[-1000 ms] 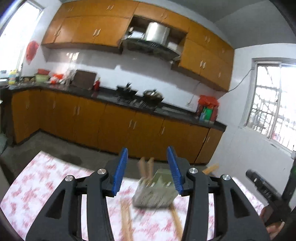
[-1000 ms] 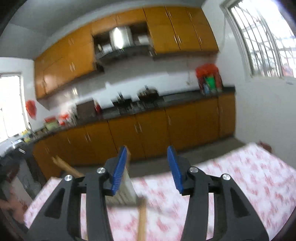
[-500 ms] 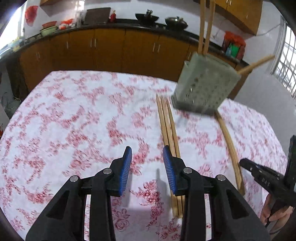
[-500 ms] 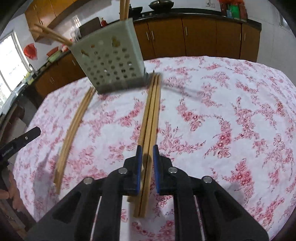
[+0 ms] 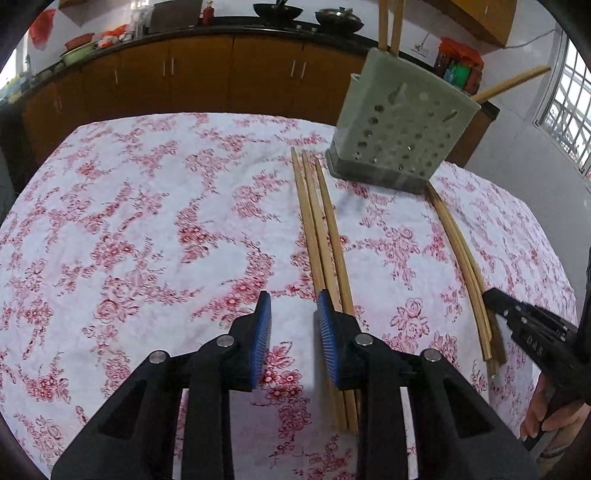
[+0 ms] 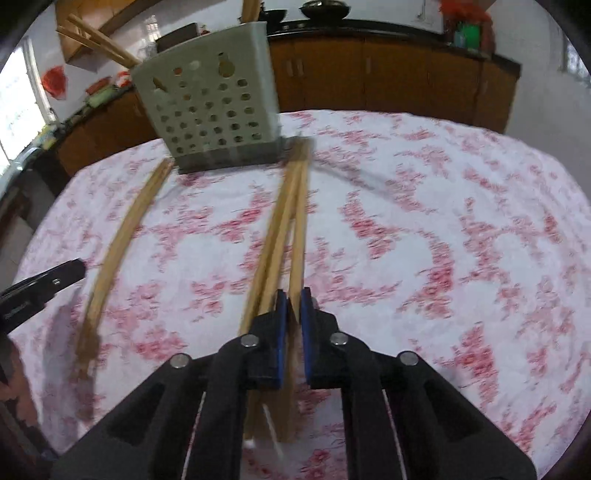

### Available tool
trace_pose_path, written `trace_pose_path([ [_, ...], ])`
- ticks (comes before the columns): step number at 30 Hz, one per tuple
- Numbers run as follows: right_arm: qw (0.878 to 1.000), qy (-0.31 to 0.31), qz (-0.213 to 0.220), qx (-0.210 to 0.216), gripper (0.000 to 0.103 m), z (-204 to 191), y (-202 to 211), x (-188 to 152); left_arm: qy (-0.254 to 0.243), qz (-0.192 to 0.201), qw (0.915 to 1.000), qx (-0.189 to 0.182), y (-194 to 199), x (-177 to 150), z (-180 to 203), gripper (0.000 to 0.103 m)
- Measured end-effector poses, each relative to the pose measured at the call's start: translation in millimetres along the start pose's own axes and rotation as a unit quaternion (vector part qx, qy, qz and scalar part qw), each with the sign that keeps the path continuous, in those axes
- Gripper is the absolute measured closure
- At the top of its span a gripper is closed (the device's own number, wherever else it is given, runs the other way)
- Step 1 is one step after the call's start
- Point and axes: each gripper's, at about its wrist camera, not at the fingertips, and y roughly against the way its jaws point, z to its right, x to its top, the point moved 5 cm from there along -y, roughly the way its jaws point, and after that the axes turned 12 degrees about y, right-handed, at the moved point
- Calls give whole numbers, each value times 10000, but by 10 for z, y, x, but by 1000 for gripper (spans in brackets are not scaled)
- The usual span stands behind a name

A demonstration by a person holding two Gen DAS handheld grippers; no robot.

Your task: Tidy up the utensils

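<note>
Picking up chopsticks: right gripper (image 6: 290, 301) pinched on one chopstick (image 6: 298, 236), left gripper (image 5: 293, 317) narrowing on nothing. Next, probably lifting into the holder (image 6: 210, 110).

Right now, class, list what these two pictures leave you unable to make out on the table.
Left wrist view: the utensil holder hides its own inside; the standing chopsticks are cut off by the top edge.
Right wrist view: blur; how many table chopsticks the right gripper pinches is uncountable.
</note>
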Motion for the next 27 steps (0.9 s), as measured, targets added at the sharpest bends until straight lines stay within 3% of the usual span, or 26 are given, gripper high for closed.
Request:
trace_pose_path([
  [7,10000,-67,6,16,94,87,20,-18,-188,-112,9998,-27,-87,-53,91,82],
  [16,9999,150,78,18,91,-5,18,-29,-374,36,9986,369,-199,4,107,93],
  [21,9993,50,130,-341,95,205,-19,3,-142,156,9978,627,-234,209,-166,95],
  [27,9988,-215,184,-395,94,409,-15,-25,-29,357,9977,581,-187,258,-397,94],
])
